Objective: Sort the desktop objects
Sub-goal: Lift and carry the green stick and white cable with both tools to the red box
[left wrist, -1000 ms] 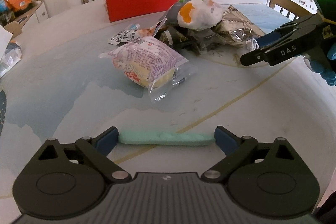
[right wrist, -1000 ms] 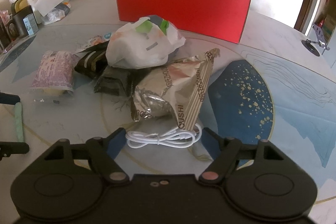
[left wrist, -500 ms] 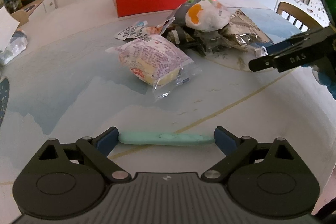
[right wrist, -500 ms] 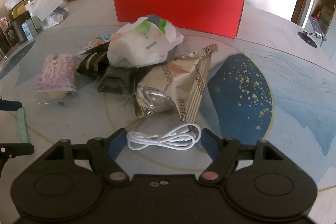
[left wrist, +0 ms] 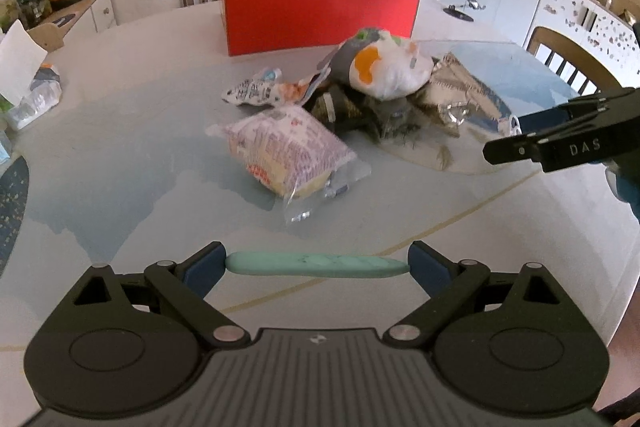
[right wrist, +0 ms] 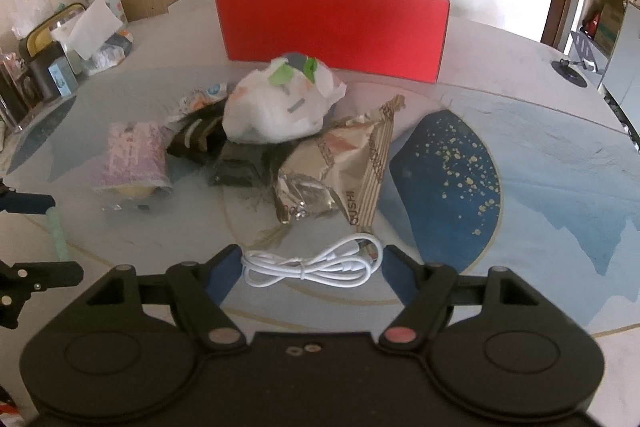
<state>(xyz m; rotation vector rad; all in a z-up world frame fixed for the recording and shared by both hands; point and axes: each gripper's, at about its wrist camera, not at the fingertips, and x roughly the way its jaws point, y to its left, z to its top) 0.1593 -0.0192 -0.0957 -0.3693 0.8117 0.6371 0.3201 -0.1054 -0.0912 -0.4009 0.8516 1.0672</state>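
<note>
A red cardboard box stands open-topped toward the far edge of the round table; its pale inner walls show, but its floor is hidden, so its contents cannot be told. The table top is smooth and glossy, printed in pale blue with a dark blue, gold-flecked patch.

In front of the box, near the middle of the table, soft packets lie heaped: a puffy white bag with an orange spot sits on top of dark wrappers, with a crinkled tan-and-silver foil packet touching the heap on the side toward the right gripper. A small printed sachet lies beside the pile on the box side. A clear film pack of purple-printed bread rests just apart on the side toward the near edge.

The left gripper is clamped on a slim mint-green bar, matte and rounded at the ends, which spans from pad to pad above the near edge. The right gripper holds a coiled white cable, glossy and looped, pressed between its blue pads, near the foil packet.
</note>
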